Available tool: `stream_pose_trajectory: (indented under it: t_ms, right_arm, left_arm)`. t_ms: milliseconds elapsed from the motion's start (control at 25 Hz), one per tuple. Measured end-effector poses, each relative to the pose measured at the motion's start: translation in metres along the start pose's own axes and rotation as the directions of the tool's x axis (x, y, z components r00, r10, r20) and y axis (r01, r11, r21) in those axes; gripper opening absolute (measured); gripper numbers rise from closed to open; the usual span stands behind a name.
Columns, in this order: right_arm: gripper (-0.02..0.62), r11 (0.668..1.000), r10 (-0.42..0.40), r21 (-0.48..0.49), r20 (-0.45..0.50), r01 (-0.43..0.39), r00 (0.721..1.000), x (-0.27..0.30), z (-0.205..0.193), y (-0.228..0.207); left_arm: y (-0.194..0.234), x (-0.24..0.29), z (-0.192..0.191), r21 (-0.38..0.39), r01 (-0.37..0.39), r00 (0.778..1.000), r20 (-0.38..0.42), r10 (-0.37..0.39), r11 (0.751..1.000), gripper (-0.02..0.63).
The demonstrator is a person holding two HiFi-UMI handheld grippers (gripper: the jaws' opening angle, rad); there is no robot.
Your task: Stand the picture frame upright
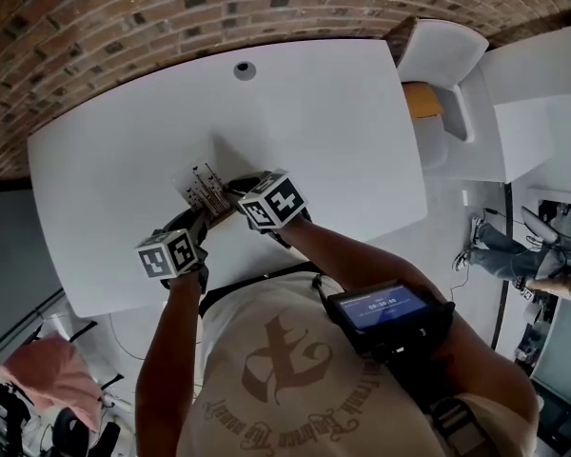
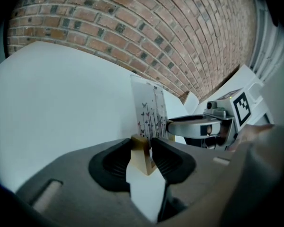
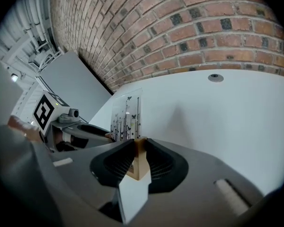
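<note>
The picture frame (image 1: 203,189) is a clear panel printed with dark stems and butterflies, set on a light wooden base. It stands nearly upright on the white table (image 1: 343,131), close to the near edge. My left gripper (image 1: 198,221) is shut on the left end of the wooden base, which sits between its pads (image 2: 143,148), and the panel (image 2: 151,111) rises beyond. My right gripper (image 1: 238,192) is shut on the other end of the base (image 3: 137,151), with the panel (image 3: 126,113) just ahead. Each gripper view shows the other gripper beside the frame.
A round grommet (image 1: 245,69) sits in the table near the brick wall (image 1: 124,27). A white chair (image 1: 440,53) stands at the table's right end. Someone's legs (image 1: 514,255) lie on the floor further right. A small screen (image 1: 381,307) hangs on my chest.
</note>
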State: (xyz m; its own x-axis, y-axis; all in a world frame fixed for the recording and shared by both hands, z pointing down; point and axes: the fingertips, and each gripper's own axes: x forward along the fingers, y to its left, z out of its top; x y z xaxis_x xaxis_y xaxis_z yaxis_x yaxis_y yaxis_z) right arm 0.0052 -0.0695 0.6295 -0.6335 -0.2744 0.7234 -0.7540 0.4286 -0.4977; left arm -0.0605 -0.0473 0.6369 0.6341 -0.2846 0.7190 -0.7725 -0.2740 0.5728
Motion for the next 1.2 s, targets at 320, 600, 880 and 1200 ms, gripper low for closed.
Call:
stream_pose_trajectory:
  t_ms: [320,600,880,1200]
  right_arm:
    - [0.087,1.000,-0.026,-0.005,0.073,0.026,0.997,-0.001,0.026,-0.010]
    - [0.086,0.999,-0.042,-0.004,0.170,0.043,0.985,0.008,0.064,-0.022]
    - [0.086,0.998,-0.060,0.012,0.249,0.059,0.967,0.015,0.099,-0.037]
    - [0.084,0.997,-0.067,-0.018,0.284,0.076,0.957,0.032,0.136,-0.057]
  left_arm:
    - [0.001,0.005,0.033,0.091,0.007,1.000,0.005,-0.008,0.996,0.143]
    - [0.014,0.011,0.077,0.216,0.006,1.000,0.021,-0.010,0.976,0.141]
    - [0.023,0.018,0.120,0.303,-0.006,0.999,0.047,-0.009,0.953,0.141]
    - [0.041,0.034,0.160,0.367,-0.043,0.997,0.074,0.017,0.929,0.141]
